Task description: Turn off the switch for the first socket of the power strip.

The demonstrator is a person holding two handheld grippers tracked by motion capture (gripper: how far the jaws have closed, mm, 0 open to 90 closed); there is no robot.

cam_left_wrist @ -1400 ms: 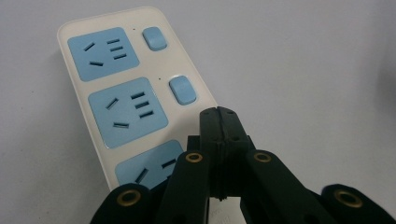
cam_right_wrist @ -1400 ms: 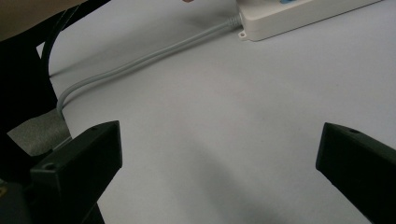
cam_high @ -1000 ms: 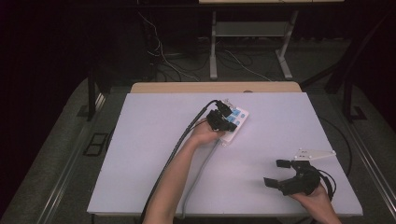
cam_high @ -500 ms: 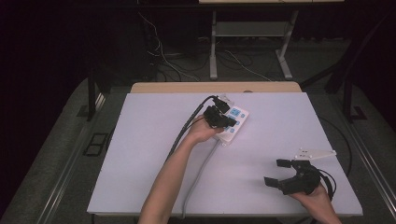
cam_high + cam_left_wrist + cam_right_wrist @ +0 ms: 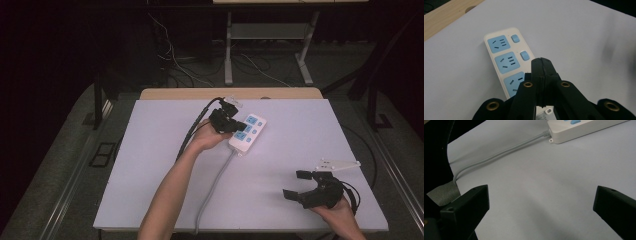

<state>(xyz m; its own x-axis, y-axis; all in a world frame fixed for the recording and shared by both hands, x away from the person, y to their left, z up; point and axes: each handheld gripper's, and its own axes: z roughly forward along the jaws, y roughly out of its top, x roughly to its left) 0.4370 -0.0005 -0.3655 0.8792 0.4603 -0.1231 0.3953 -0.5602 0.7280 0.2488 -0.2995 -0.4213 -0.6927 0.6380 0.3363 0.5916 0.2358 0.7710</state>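
Left gripper view, left claw (image 5: 541, 62) closed empty, above power strip (image 5: 506, 60)

Partly hidden and cropped

Nearest blue socket of white plastic power strip (image 5: 506, 60) covered by closed left claw (image 5: 541, 63); strip's far end cropped in right gripper view; grey cord (image 5: 212, 187) dropping past table (image 5: 150, 165) edge.

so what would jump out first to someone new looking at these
The white power strip with blue sockets, lying mid-table with its grey cord running to the near edge. The left gripper hovers at it, jaws shut with nothing between them. The right gripper sits at the near right corner, jaws wide open.
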